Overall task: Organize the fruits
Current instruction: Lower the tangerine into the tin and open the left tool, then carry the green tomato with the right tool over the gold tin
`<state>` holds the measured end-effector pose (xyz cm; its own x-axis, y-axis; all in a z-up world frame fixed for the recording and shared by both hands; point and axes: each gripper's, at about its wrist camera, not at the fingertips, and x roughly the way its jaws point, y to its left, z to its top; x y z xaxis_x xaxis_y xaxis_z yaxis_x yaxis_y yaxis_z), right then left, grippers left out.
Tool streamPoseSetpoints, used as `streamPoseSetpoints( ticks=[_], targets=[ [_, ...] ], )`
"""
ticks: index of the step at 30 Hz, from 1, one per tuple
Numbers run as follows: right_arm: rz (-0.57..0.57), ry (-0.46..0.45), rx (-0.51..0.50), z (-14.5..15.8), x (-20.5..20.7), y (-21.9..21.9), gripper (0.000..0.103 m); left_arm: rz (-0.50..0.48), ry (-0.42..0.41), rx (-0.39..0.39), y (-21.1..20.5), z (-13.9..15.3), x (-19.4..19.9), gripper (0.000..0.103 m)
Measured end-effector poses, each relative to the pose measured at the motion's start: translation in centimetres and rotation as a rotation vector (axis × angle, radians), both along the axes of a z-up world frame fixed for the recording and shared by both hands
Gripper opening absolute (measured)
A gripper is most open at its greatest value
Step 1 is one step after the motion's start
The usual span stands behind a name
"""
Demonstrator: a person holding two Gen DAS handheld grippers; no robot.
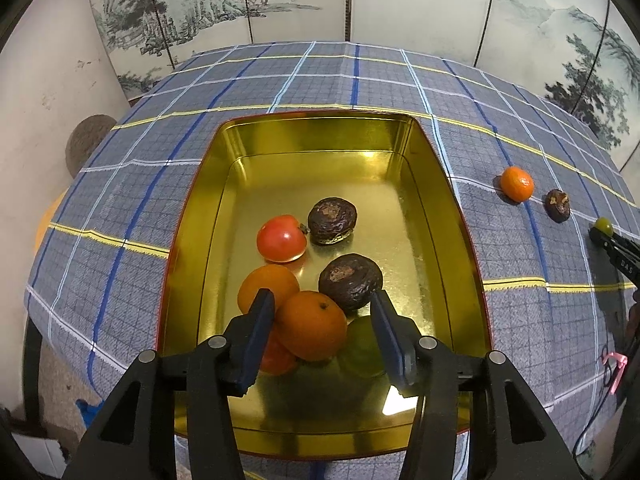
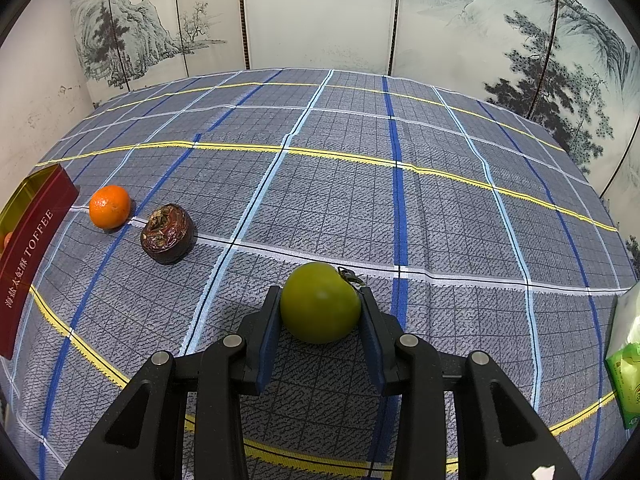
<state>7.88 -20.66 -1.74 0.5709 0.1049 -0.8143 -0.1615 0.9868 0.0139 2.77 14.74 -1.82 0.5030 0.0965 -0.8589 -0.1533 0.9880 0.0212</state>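
Left wrist view, lower centre: the left gripper (image 1: 322, 304) hangs over the near end of a gold-lined tin (image 1: 320, 136). Its jaws stand apart, released. An orange mandarin (image 1: 310, 325) lies between them; whether the left pad touches its skin cannot be told, and the right pad stands clear. Behind the left finger, a second mandarin (image 1: 267, 286) is half covered. Below it a reddish-orange fruit (image 1: 276, 354) shows only as a sliver, type not determinable. A green fruit (image 1: 360, 344) at the right finger is partly masked by the finger and the mandarin. Further up the tin floor lie two dark brown wrinkled fruits (image 1: 350, 282) (image 1: 332, 220) and a red tomato (image 1: 281, 238) with its stem toward the farther brown fruit. The tin's near wall is cut off by the gripper body.

Right wrist view, lower centre: the right gripper (image 2: 320, 306) is clenched on a green tomato (image 2: 320, 302), both pads pressed to its sides, over the plaid tablecloth (image 2: 440, 208). Contact between tomato and cloth cannot be confirmed.

Middle left of that view: a brown wrinkled fruit (image 2: 167, 233) and, beyond it, a loose mandarin (image 2: 109, 206) sit on the cloth, near each other, apart. At the left edge the tin's red outer wall (image 2: 32, 248), lettered TOFFEE, is cropped. At the right edge a green packet (image 2: 626, 368) is cropped. A painted folding screen (image 2: 320, 12) fills the top of the frame.
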Motion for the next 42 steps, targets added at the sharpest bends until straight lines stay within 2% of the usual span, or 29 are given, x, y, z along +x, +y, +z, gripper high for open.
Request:
streamPoseSetpoints(
  ticks=[18, 26, 42],
  targets=[
    [0.000, 0.000, 0.000, 0.0, 0.0, 0.0, 0.035, -0.012, -0.072, 0.032, -1.0, 1.5, -0.8, 0.057],
    [0.000, 0.000, 0.000, 0.0, 0.0, 0.0, 0.034, 0.006, -0.098, 0.004, -0.7, 1.9, -1.3, 0.060],
    [-0.008, 0.006, 0.009, 0.1, -0.2, -0.1, 0.033, 0.032, -0.114, -0.004, -0.3, 2.1, -1.8, 0.066]
  ],
)
